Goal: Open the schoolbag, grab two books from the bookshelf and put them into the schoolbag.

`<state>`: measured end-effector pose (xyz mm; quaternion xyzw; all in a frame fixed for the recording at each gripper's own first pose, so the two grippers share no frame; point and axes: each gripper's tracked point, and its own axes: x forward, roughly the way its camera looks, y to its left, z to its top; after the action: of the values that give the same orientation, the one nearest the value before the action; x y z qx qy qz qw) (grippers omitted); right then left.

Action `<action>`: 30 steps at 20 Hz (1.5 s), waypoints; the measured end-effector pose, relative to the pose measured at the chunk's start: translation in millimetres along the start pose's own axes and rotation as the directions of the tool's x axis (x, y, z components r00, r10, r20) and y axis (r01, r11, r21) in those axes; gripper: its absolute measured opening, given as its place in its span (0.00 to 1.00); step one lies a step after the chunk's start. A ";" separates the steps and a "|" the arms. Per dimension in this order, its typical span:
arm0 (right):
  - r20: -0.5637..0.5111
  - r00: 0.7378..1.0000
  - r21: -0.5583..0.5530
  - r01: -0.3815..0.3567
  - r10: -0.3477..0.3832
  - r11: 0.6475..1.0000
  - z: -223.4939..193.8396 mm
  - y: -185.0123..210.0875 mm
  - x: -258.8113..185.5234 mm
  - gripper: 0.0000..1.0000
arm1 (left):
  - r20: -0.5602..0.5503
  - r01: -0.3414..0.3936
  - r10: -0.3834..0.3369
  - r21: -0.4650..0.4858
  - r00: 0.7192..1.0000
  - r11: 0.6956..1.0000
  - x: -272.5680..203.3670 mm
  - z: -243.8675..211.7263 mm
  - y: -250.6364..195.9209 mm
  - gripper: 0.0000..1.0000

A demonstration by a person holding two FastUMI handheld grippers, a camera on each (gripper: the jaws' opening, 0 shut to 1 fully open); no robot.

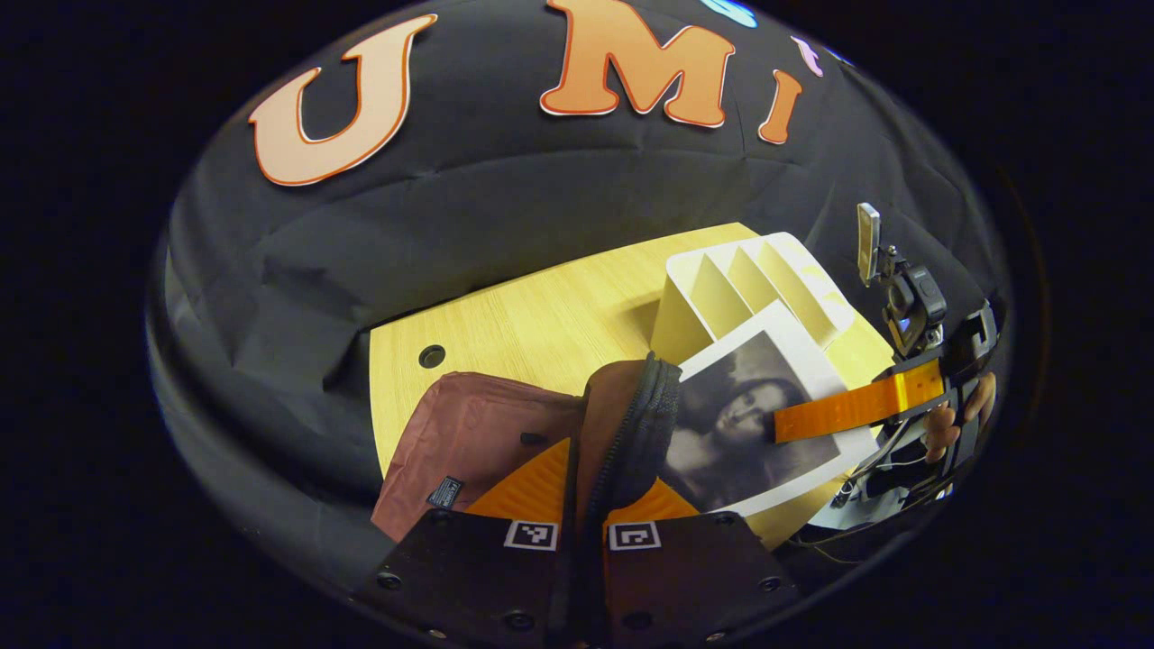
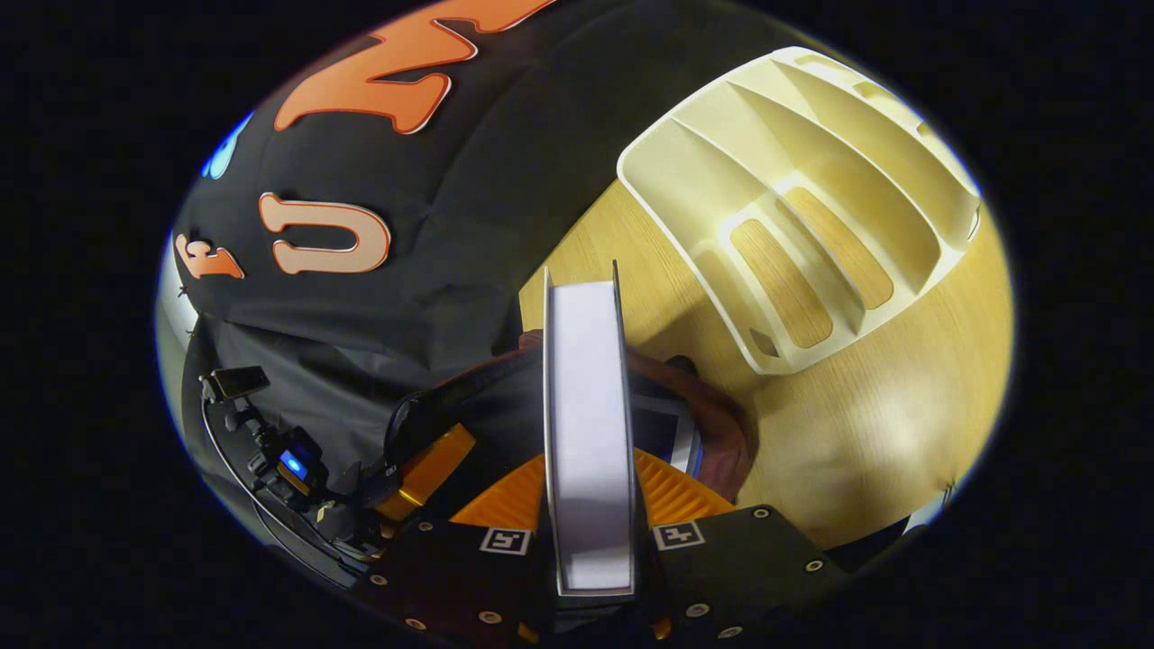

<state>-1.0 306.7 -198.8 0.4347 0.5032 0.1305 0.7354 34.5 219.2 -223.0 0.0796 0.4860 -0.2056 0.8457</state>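
At the schoolbag's point(image 1: 505, 433) zipped rim, the left gripper point(image 1: 581, 514) pinched the soft, floppy edge; just above the schoolbag's mouth, the right gripper point(image 2: 590, 505) clamped a stiff, light book point(image 2: 586, 406) by its edge; the bookshelf point(image 2: 811, 207) stood beyond.

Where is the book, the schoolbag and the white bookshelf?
book point(image 2: 588, 424): right gripper view, on its white page edge.
schoolbag point(image 1: 469, 433): left gripper view, on its reddish-brown fabric side.
bookshelf point(image 2: 811, 171): right gripper view, on a white divider.
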 end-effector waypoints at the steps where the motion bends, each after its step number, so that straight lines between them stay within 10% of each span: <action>1: 0.003 1.000 0.002 -0.001 0.001 1.000 -1.7 -0.2 6.6 0.35 | 0.003 0.004 -0.004 0.006 1.000 1.000 -1.6 0.4 -0.5 0.06; 30: -0.067 0.998 -0.131 -0.020 0.011 0.991 -69.4 15.1 152.4 0.40 | 0.141 0.044 -0.051 0.049 0.989 0.998 -11.7 9.9 -35.9 0.06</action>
<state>13.5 446.8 -290.8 0.3844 0.5141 0.1837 0.7444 21.9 186.7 -205.6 0.0726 0.4212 -0.2420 0.8711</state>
